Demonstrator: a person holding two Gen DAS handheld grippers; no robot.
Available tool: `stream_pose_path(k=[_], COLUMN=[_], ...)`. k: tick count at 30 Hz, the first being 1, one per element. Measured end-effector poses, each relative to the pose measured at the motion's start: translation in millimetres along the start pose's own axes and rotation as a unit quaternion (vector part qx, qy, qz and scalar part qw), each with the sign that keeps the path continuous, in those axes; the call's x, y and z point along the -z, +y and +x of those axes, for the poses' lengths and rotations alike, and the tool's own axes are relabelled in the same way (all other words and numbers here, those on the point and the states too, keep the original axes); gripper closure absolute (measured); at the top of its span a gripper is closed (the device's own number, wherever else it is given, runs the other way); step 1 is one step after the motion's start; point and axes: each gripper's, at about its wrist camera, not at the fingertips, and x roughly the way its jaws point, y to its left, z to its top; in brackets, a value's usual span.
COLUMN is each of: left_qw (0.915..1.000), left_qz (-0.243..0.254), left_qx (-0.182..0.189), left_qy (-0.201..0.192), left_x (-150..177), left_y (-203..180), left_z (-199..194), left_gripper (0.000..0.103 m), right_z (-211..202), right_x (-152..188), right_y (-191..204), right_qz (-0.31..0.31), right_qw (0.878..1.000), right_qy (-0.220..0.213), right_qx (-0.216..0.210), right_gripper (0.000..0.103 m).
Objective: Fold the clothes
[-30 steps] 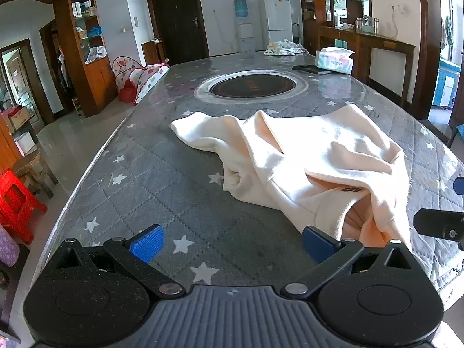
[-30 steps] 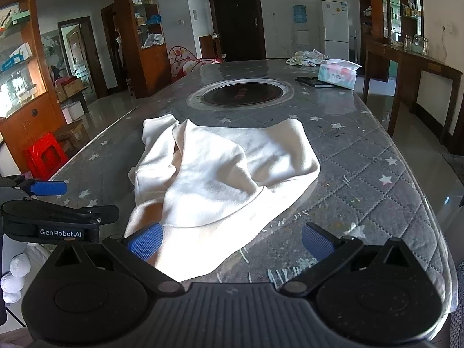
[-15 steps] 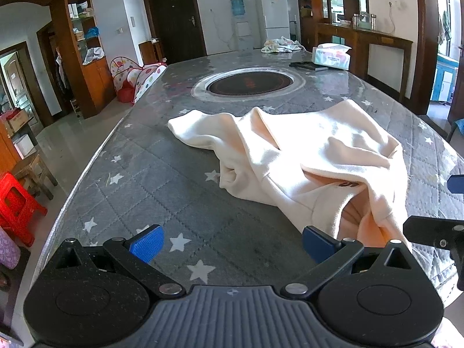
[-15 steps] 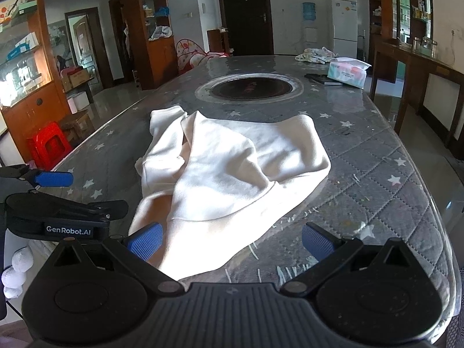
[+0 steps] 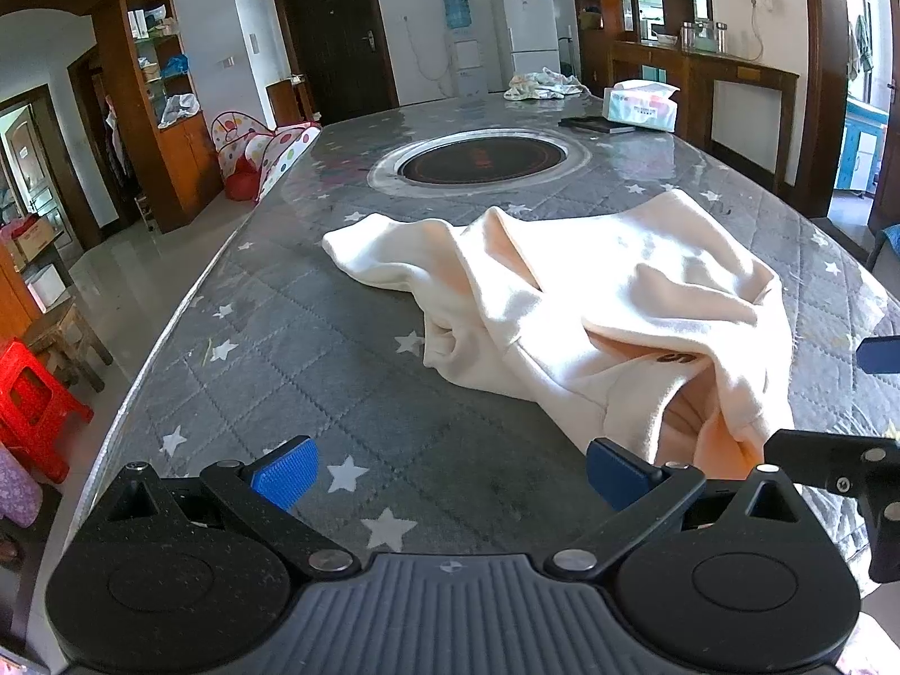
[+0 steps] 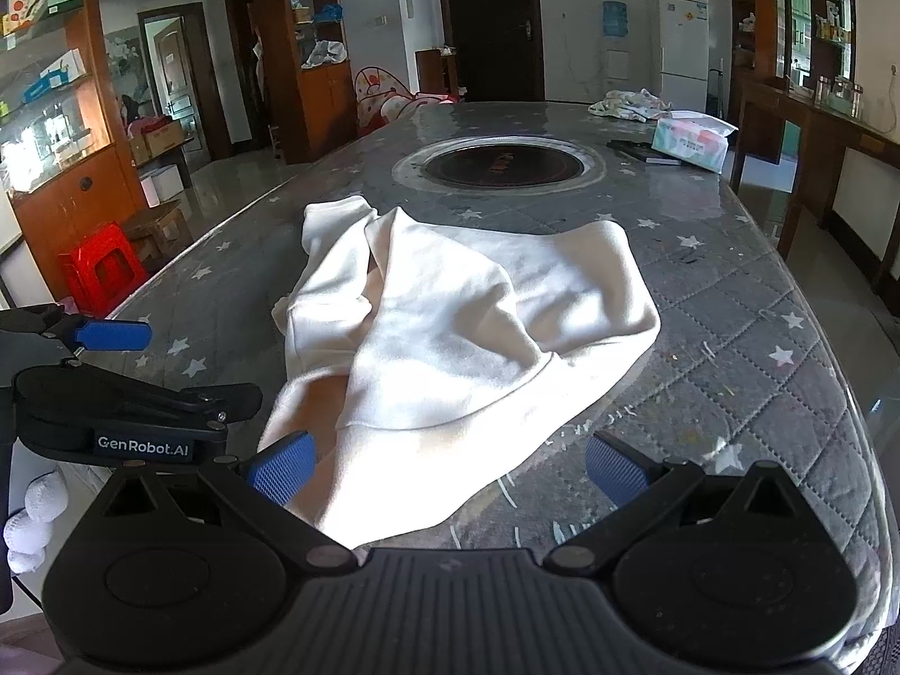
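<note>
Sweatshirt (image 5: 590,304), one cream garment, lies crumpled on the grey star-quilted bench (image 5: 315,349), near its front end. Its long axis runs from the near right edge toward the far left, where a single sleeve (image 5: 388,253) points at the round dark hob (image 5: 484,160) set in the middle of the bench. The ribbed hem (image 6: 450,422) faces the near edge, and part of the body is folded over itself, showing a peach lining and a small dark print (image 5: 669,359).

Left gripper (image 5: 450,472) hovers over bare quilt just left of the garment, its two blue pads wide apart and holding nothing. Right gripper (image 6: 447,467) hangs over the hem, also spread wide and empty; whether its left pad (image 6: 281,467) touches the cloth I cannot tell.

Beyond the hob sit one tissue box (image 5: 641,107), one flat dark object (image 5: 590,124) beside it and one bundle of pale cloth (image 5: 540,84). These lie well apart from the sweatshirt.
</note>
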Motion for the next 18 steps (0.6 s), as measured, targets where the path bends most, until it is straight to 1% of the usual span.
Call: stream_pose_path(k=[18], left_qw=[1.0000], left_qz=[0.002], left_qx=[-0.005], left_qy=[-0.001], left_x=[-4.3], left_y=[1.8], left_z=[3.7], left_gripper=[0.000], right_z=[5.2], right_x=[-4.6], right_y=[1.2], right_qz=[-0.001], right_qw=[1.000], right_qy=[-0.001], right_qx=[-0.010], right_gripper=[0.000])
